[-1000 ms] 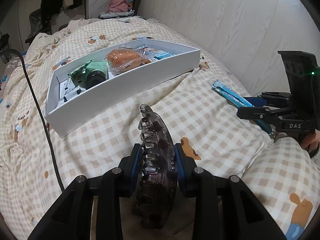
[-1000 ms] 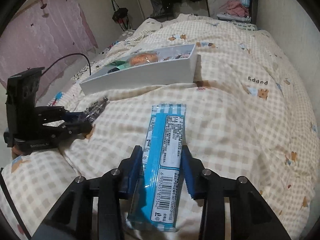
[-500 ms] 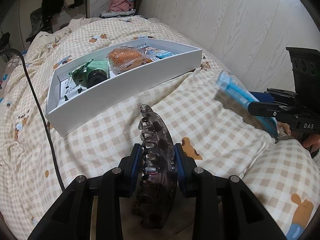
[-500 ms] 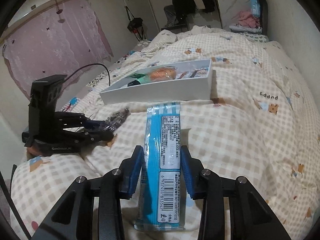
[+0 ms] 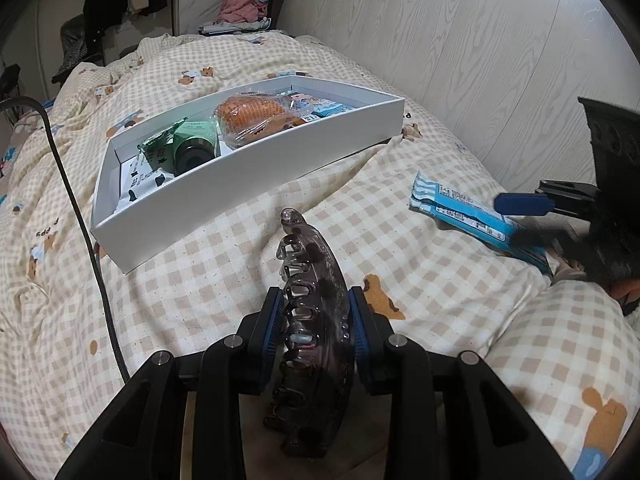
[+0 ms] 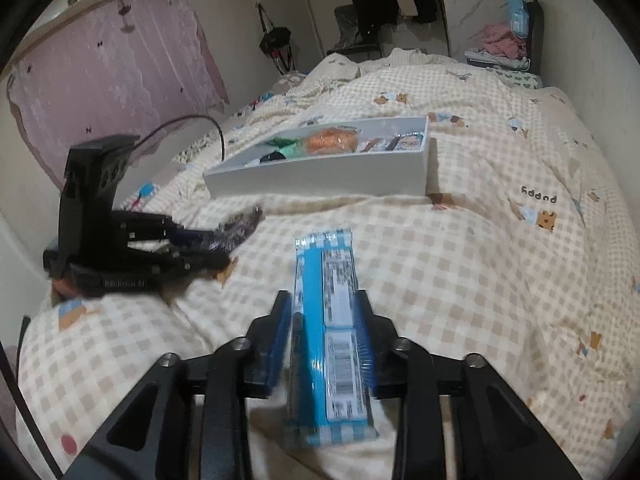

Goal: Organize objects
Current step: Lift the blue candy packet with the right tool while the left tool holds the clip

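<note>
The right gripper has just been opening around the blue snack packet, seemingly loosening it above the quilt, short of the white box, while the left gripper clamps the hair claw.

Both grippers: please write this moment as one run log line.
left gripper: shut on hair claw | right gripper: jaws just opening, blue packet between them | white box: ahead

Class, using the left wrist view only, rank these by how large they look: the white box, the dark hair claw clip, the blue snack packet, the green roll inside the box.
1. white box
2. hair claw clip, though it sits nearest the camera, which enlarges it
3. blue snack packet, partly hidden by the right tool
4. green roll
</note>
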